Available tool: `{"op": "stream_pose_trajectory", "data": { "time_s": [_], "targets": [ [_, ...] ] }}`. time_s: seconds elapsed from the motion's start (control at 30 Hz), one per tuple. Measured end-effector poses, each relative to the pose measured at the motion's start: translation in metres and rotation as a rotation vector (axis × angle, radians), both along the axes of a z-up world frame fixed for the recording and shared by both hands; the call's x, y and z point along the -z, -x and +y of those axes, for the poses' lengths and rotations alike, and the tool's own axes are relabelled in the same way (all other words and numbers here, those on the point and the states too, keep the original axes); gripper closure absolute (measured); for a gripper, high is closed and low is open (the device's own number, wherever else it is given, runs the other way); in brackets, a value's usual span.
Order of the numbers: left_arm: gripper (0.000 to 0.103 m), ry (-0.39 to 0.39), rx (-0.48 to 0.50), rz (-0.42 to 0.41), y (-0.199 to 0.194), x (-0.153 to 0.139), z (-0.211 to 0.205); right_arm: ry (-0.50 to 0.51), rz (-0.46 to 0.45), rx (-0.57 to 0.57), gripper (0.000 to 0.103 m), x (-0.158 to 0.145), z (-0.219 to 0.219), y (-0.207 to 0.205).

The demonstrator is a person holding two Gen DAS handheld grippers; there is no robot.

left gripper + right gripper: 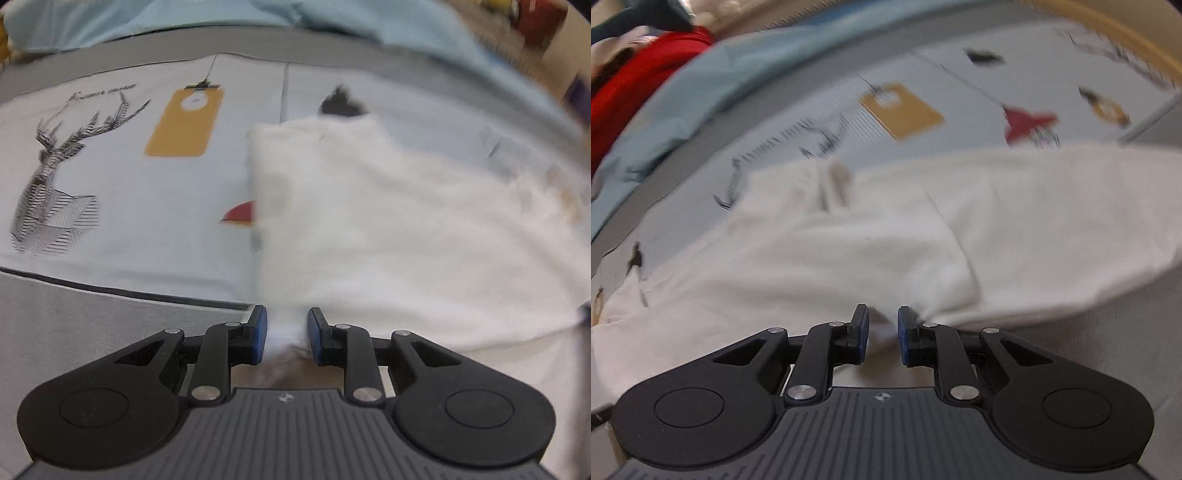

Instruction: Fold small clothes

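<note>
a: what's the biggest thing here?
b: the printed cloth over the surface, pale with a deer drawing, a mustard tag shape and a red patch. its far edge meets a grey band, with light blue fabric beyond. both views are smeared, so the prints on the right are hard to read.
a: and the garment?
b: the white garment lies on that cloth, running off the right edge of the left wrist view. its left side hides part of the red patch. in the right wrist view it stretches nearly edge to edge, one layer lapped over another.
a: the grippers?
b: the left gripper has its jaws apart, with a bunched near edge of the garment between the blue pads. whether they press it, i cannot tell. the right gripper is also parted, a fold of white between, pads seemingly clear.
</note>
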State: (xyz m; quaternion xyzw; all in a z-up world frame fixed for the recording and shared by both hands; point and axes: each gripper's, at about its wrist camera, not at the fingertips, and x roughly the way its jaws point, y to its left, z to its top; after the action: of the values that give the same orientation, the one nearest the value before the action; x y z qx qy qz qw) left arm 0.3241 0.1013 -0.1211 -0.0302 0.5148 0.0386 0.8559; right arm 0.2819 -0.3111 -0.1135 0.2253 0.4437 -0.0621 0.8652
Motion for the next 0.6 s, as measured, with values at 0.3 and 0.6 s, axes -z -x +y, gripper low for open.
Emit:
{"op": "stream_pose_trajectory", "data": {
  "time_s": [0.3, 0.6],
  "targets": [
    [0.057, 0.149, -0.177, -0.176, -0.014, -0.016, 0.043, 0.055, -0.058, 0.039, 0.078, -0.025, 0.009, -0.003],
    [0.057, 0.270, -0.220, -0.219, -0.054, -0.001, 0.055, 0.058, -0.065, -0.006, 0.078, -0.027, 0.017, -0.007]
  ]
}}
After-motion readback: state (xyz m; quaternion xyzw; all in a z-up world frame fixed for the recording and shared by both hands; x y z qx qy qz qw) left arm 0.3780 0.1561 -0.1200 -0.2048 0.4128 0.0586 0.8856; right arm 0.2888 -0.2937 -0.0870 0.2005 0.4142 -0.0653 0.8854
